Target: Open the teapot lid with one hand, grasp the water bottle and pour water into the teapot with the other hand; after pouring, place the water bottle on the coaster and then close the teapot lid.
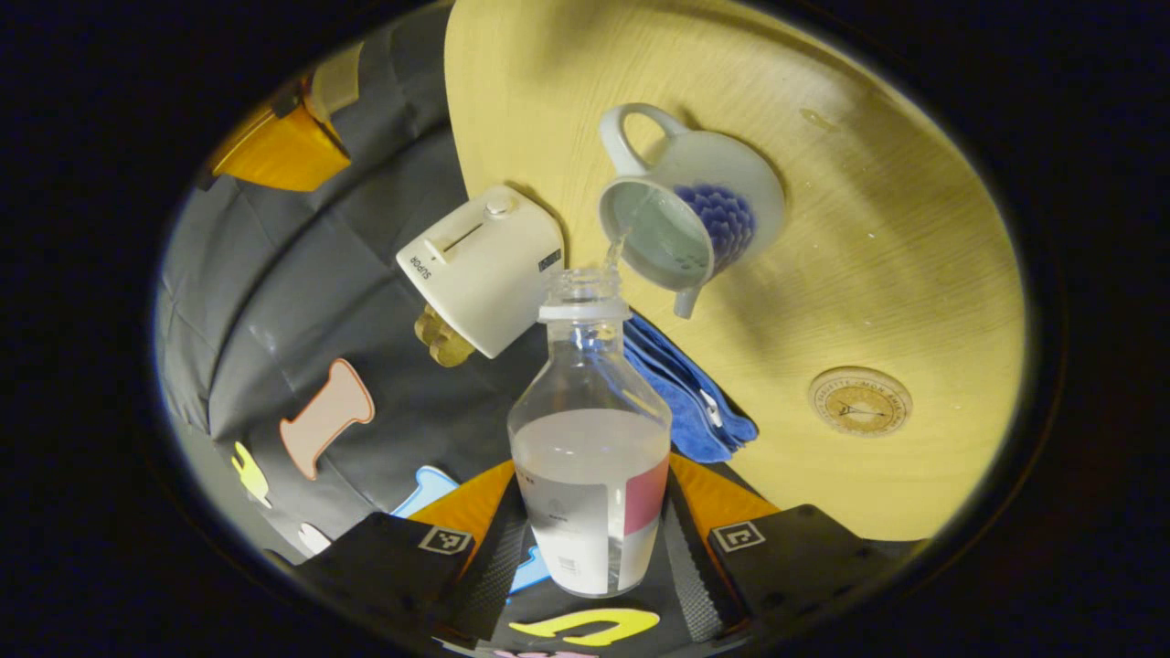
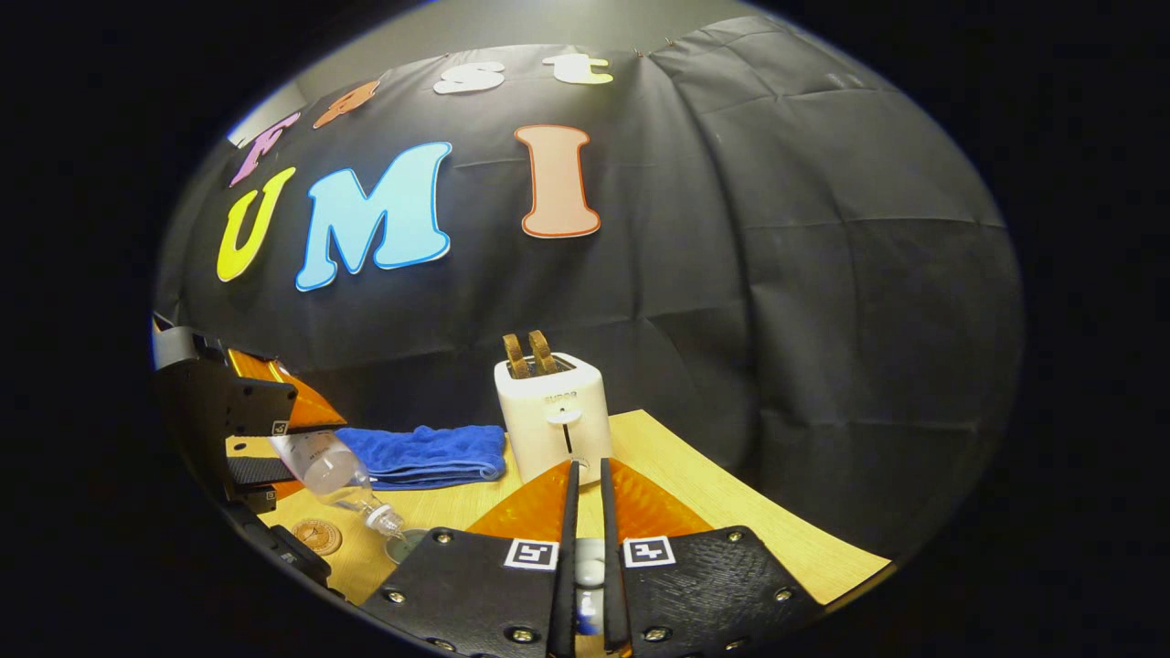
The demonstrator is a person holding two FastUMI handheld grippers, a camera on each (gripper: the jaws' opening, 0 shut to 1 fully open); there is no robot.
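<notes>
In the left gripper view my left gripper [image 1: 592, 484] is shut on a clear water bottle [image 1: 590, 439] with its cap off, about half full. The bottle is tilted with its mouth over the open white teapot [image 1: 692, 219], and a thin stream of water runs into the pot. A round coaster [image 1: 860, 402] lies on the wooden table to the right of the pot. In the right gripper view my right gripper [image 2: 586, 484] is shut on the white teapot lid [image 2: 590, 562], held above the table. The tilted bottle [image 2: 334, 471], the pot's rim [image 2: 402, 546] and the coaster [image 2: 317, 535] show at lower left.
A white toaster [image 1: 484, 270] with two slices of toast in it stands near the table's back edge, and it also shows in the right gripper view [image 2: 553, 416]. A folded blue towel [image 1: 686, 384] lies beside it [image 2: 430, 454]. The black cloth wall hangs behind the table.
</notes>
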